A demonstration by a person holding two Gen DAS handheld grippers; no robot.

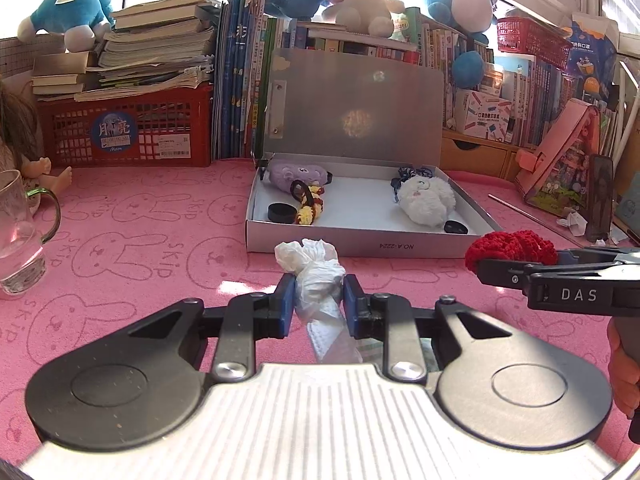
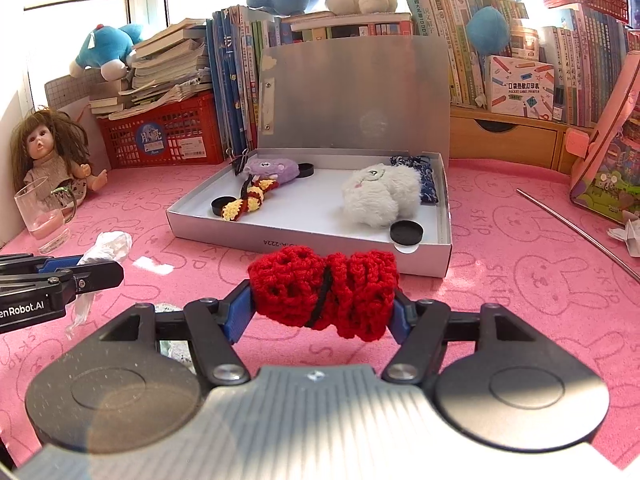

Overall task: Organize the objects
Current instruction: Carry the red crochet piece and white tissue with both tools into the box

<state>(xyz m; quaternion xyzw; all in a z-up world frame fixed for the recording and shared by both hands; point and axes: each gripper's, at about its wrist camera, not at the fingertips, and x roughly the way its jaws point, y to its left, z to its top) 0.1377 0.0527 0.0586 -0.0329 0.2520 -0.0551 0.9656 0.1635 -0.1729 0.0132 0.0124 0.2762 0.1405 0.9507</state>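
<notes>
My left gripper [image 1: 319, 300] is shut on a crumpled white plastic bag [image 1: 316, 272], held just above the pink mat in front of the open silver box [image 1: 360, 246]. My right gripper [image 2: 322, 306] is shut on a red crocheted piece [image 2: 324, 292], held before the box's front wall [image 2: 280, 242]. It also shows in the left wrist view [image 1: 512, 250]. Inside the box lie a purple plush [image 1: 294, 174], a yellow and brown crocheted piece [image 1: 308, 208], a white fluffy plush [image 1: 426, 200], a blue patterned cloth [image 2: 424, 178] and black round caps [image 2: 406, 232].
A glass mug [image 1: 18, 232] stands at the left on the pink mat [image 1: 140, 248], next to a doll [image 2: 44, 152]. A red crate [image 1: 128, 132], stacked books and plush toys line the back. A metal rod [image 2: 576, 228] and a pink case [image 1: 560, 160] lie at the right.
</notes>
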